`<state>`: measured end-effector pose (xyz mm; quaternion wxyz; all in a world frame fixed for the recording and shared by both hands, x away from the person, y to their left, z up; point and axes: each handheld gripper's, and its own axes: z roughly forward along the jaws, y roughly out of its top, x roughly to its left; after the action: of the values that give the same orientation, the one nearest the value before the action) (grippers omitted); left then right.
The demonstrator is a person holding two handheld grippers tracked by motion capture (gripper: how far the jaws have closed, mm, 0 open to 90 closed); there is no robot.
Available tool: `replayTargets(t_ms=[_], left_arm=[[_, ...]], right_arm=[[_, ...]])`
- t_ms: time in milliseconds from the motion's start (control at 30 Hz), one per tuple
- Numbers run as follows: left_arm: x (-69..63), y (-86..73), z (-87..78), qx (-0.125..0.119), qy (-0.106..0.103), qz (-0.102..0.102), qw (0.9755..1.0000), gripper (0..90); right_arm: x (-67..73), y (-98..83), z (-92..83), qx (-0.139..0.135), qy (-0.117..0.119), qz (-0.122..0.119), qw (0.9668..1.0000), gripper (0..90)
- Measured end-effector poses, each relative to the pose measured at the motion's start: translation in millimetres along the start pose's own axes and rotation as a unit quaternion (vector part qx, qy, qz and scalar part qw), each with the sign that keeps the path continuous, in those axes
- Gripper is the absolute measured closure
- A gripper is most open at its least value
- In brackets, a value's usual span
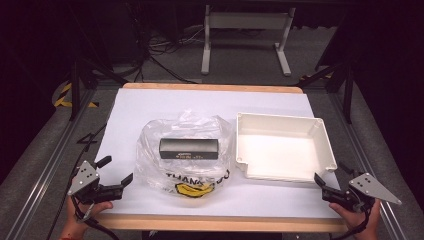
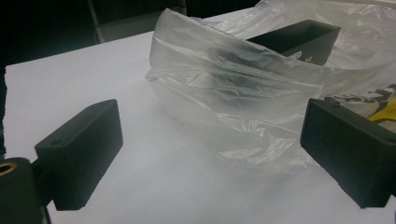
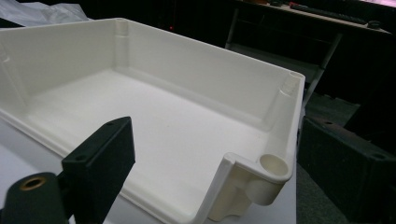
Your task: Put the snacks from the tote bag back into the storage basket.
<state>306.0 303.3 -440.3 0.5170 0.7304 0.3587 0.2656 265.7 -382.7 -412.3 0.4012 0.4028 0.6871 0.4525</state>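
A clear plastic bag printed with "THANK YOU" and a yellow face lies mid-table, and a long black box rests inside it. My left gripper is near the table's front left corner. It stands open and points at the bag's left side, a little short of it. Seen from the left gripper view, the left gripper has bare table between its jaws, with the bag and the box just ahead. My right gripper is open beside the near right corner of a white tray. In the right gripper view the right gripper faces the tray, and nothing is gripped.
A white sheet covers the wooden table. Nothing lies inside the tray. Beyond the table's far edge are a dark floor with cables and the white legs of a desk. Metal rails run along both sides.
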Motion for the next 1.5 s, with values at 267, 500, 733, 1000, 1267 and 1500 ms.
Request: replayTargets(t_ms=[267, 500, 733, 1000, 1267, 1500], left_arm=[[-1.1, -1.5, -1.6, 0.002, -0.002, 0.005, 1.0000, 7.7], [0.2, -2.2, -2.0, 0.005, 0.001, 0.000, 1.0000, 8.3], [-1.6, -2.6, 0.1, 0.008, 0.000, 0.001, 1.0000, 8.2], [1.4, -2.6, -4.9, 0.004, 0.003, -0.011, 0.9999, 8.4], [4.5, -4.6, -4.1, 0.013, 0.016, -0.015, 0.9997, 8.4], [3.8, -3.9, -4.3, 0.014, 0.014, -0.012, 0.9997, 8.5]], right_arm=[[-1.6, 5.1, -1.8, -0.002, 0.020, 0.000, 0.9998, 15.7], [4.3, 13.9, -1.2, -0.001, 0.038, -0.020, 0.9991, 19.6], [5.8, 24.4, 3.3, -0.004, 0.062, -0.024, 0.9978, 19.8], [9.6, 35.4, 6.0, -0.009, 0.078, -0.036, 0.9963, 20.4], [18.9, 45.3, 14.5, -0.024, 0.074, -0.035, 0.9963, 20.5], [36.5, 54.6, 31.8, -0.016, 0.095, -0.055, 0.9938, 20.4]])
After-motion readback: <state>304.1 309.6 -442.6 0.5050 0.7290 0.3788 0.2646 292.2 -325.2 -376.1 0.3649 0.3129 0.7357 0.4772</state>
